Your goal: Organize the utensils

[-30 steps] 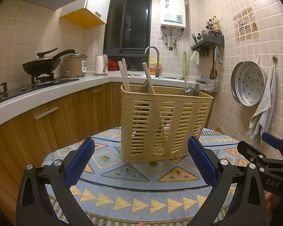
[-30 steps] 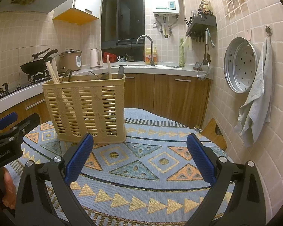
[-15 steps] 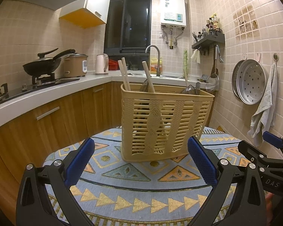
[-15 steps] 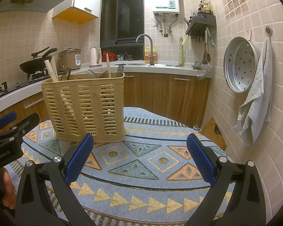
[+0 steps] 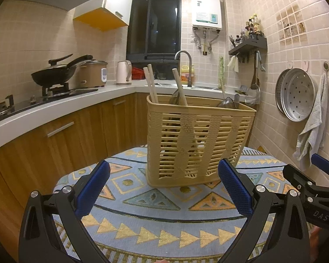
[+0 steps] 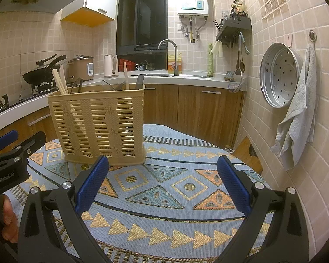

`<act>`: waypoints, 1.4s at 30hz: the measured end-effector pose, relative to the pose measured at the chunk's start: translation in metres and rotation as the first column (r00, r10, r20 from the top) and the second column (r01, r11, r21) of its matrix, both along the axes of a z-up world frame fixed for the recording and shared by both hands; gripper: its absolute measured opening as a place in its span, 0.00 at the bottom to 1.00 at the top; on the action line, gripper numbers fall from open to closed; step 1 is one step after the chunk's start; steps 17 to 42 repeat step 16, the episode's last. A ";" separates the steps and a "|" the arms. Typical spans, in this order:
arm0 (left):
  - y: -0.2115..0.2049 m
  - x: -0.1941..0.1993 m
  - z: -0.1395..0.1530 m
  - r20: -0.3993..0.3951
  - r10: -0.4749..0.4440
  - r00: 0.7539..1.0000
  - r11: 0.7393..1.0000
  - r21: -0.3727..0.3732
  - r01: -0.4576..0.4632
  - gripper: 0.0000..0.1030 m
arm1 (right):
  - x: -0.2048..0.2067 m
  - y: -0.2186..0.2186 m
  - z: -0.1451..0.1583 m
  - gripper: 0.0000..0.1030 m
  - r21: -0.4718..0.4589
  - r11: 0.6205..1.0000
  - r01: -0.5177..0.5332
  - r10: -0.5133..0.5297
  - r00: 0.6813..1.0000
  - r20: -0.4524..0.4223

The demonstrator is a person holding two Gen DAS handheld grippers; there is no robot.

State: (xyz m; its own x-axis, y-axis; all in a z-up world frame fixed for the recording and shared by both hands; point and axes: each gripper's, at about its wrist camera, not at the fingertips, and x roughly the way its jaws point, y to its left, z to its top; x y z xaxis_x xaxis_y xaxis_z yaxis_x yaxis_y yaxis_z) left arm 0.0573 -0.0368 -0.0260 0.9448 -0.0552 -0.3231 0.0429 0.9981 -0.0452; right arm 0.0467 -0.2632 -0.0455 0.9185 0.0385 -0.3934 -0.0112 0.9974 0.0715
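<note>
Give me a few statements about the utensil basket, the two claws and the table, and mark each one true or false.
1. Both the left claw and the right claw are open and empty. True.
2. The beige basket lies tipped on its side. False: it stands upright on the patterned tablecloth.
3. Wooden chopsticks stick up above the basket's rim. True.
4. The basket is clamped in the right claw. False: it stands apart, ahead and to the left.
5. A grey towel hangs on the tiled wall. True.
</note>
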 end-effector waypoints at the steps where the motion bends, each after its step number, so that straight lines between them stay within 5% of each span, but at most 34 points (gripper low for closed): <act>1: 0.000 0.000 0.000 -0.001 0.002 1.000 1.000 -0.003 -0.002 0.93 | 0.000 0.001 0.000 0.92 0.000 1.000 0.000 0.000 1.000 0.000; 13: -0.002 0.000 0.000 -0.008 -0.063 0.998 0.998 -0.015 0.063 0.93 | 0.000 0.000 0.000 0.92 0.000 1.000 0.000 0.000 1.000 0.001; 42: -0.002 0.000 0.000 -0.008 -0.064 0.998 0.998 -0.021 0.064 0.93 | -0.001 0.000 0.000 0.92 0.001 1.000 -0.001 0.001 1.000 0.002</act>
